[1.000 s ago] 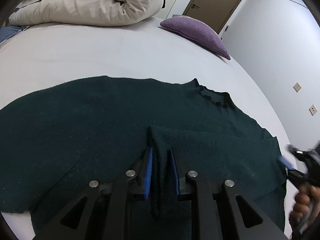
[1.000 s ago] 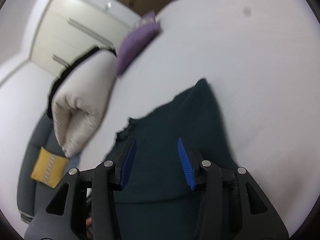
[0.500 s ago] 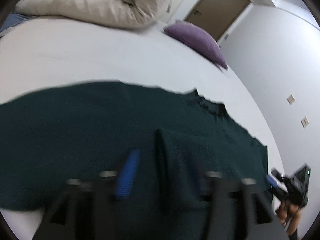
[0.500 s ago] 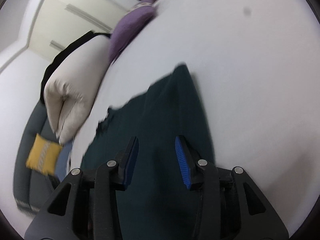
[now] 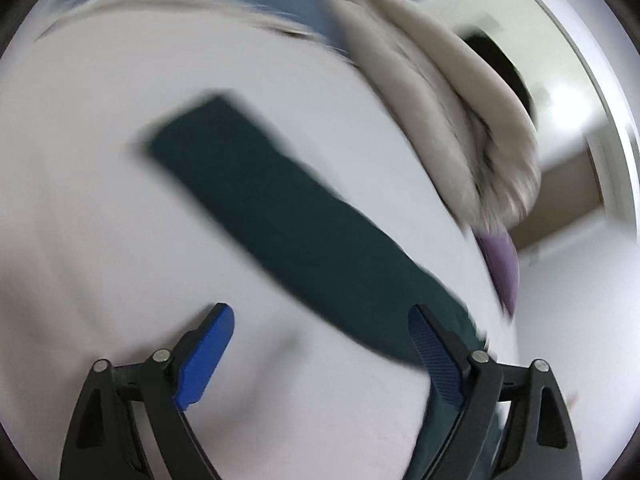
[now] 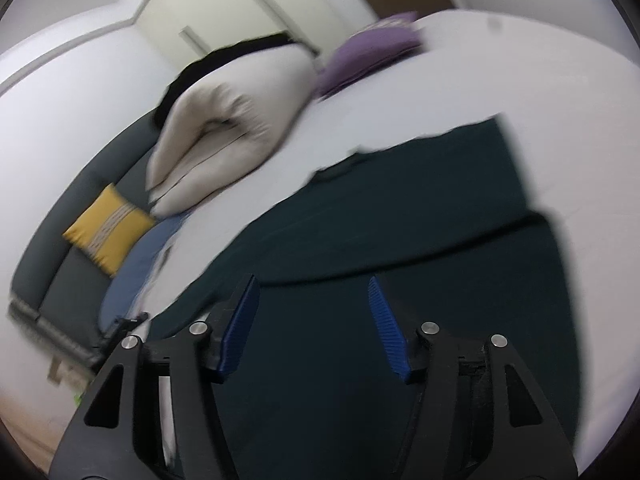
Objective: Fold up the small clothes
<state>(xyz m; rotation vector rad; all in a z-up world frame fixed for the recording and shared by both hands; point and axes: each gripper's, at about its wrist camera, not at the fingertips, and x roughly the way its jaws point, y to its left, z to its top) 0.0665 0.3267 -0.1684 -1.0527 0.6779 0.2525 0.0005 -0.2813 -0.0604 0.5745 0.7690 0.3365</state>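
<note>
A dark green sweater [image 6: 400,208] lies flat on the white bed [image 6: 560,80], with one layer folded over its near part. My right gripper [image 6: 312,280] hovers above that folded part; its jaws are opening and nothing is between the blue pads [image 6: 240,320]. In the blurred left wrist view one sweater sleeve [image 5: 288,216] stretches out from upper left to lower right across the sheet. My left gripper [image 5: 320,312] is open wide just short of the sleeve, with bare sheet between its fingers and the right finger [image 5: 436,360] next to the sleeve's edge.
A folded cream duvet [image 6: 224,132] and a purple pillow [image 6: 372,52] lie at the far side of the bed. Beyond it are a dark sofa [image 6: 60,272] with a yellow cushion [image 6: 108,232] and a blue cloth [image 6: 132,264].
My left gripper let go of the pinched sweater fold, opened wide and swung over to the outstretched sleeve, rolling as it went. My right gripper lifted, rolled and widened its jaws.
</note>
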